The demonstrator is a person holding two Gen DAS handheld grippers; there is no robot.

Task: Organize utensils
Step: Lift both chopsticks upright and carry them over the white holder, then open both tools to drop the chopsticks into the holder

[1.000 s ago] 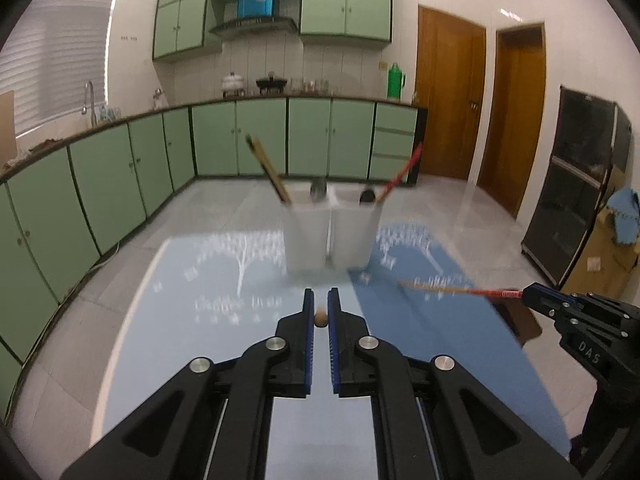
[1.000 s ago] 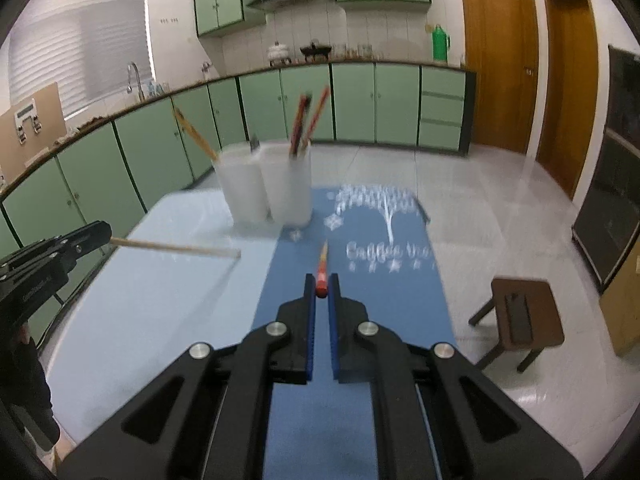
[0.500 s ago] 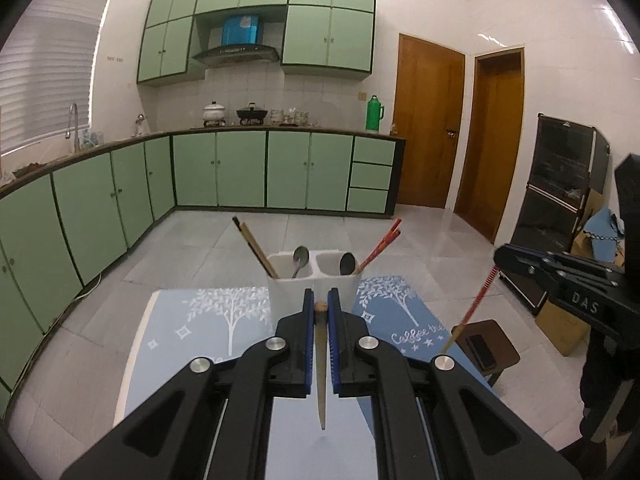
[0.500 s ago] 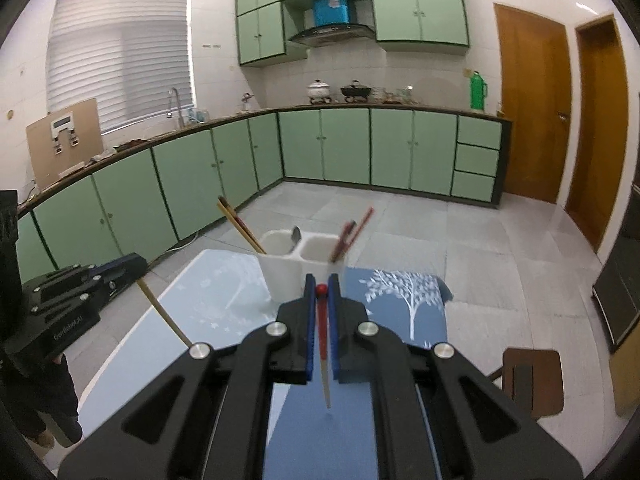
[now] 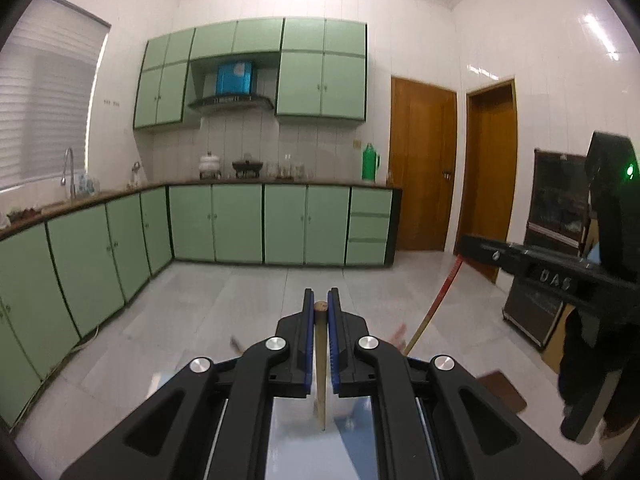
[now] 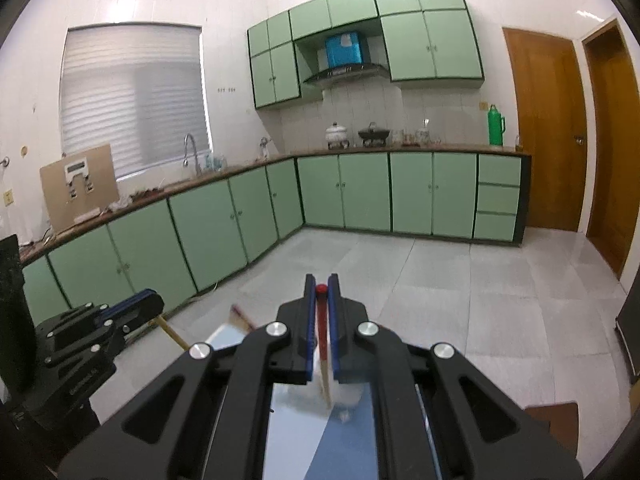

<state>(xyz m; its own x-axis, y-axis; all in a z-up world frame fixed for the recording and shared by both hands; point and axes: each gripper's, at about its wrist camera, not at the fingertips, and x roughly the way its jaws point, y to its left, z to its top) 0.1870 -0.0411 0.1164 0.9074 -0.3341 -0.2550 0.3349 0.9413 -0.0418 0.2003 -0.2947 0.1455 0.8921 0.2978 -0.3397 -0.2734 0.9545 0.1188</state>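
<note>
Open floor [image 5: 248, 292] ahead, cabinets [image 5: 260, 222] beyond

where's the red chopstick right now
The red chopstick is clamped in the right gripper, pointing down; the left wrist view shows it right of the left gripper.

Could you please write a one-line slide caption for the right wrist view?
Right tongs grip a red-tipped chopstick tip-down above the table, with the left tongs holding a wooden chopstick alongside.
</note>
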